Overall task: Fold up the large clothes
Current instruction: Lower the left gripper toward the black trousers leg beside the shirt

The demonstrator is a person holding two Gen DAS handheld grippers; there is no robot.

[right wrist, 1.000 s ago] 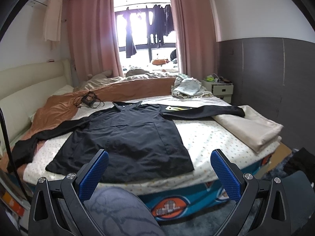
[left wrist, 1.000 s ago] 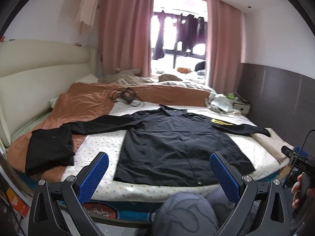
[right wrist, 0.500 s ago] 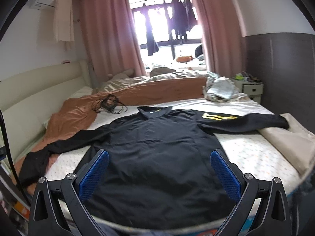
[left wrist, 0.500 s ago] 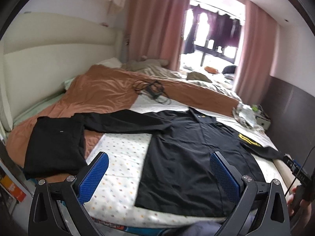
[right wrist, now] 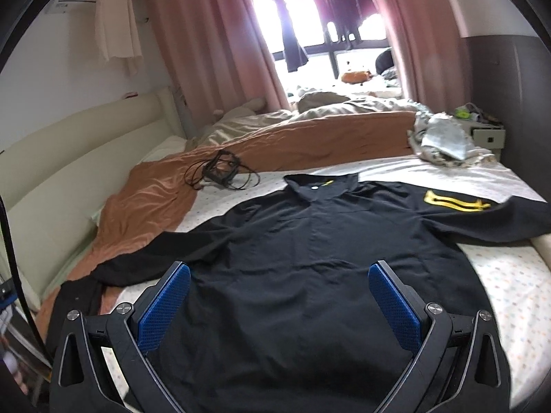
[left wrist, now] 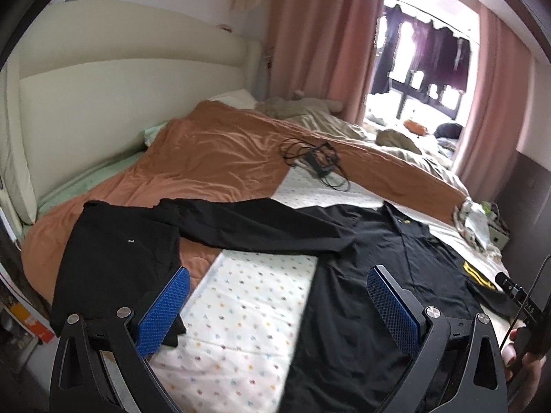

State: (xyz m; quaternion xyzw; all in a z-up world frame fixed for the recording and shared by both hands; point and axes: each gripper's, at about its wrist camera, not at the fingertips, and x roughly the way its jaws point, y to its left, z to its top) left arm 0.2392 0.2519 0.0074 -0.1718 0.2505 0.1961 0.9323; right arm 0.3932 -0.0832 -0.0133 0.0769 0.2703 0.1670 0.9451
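Note:
A large black long-sleeved shirt (right wrist: 310, 241) lies spread flat, front up, on the dotted white sheet (left wrist: 248, 296), sleeves stretched out to both sides. Its right sleeve carries a yellow mark (right wrist: 451, 203). In the left wrist view the shirt (left wrist: 378, 254) fills the right half, and its left sleeve (left wrist: 255, 227) runs to a folded black garment (left wrist: 117, 254). My left gripper (left wrist: 275, 306) is open and empty above the sheet near the shirt's left hem. My right gripper (right wrist: 279, 303) is open and empty above the shirt's lower body.
An orange quilt (left wrist: 213, 158) covers the far side of the bed, with a black charger and tangled cable (left wrist: 316, 161) on it. A cream headboard (left wrist: 120, 103) stands left. A crumpled grey cloth (right wrist: 444, 141) and a nightstand (right wrist: 489, 134) are at the far right.
Both grippers have moved forward and lower over the bed. The left view has swung left toward the sleeve and the folded garment. The shirt has not moved.

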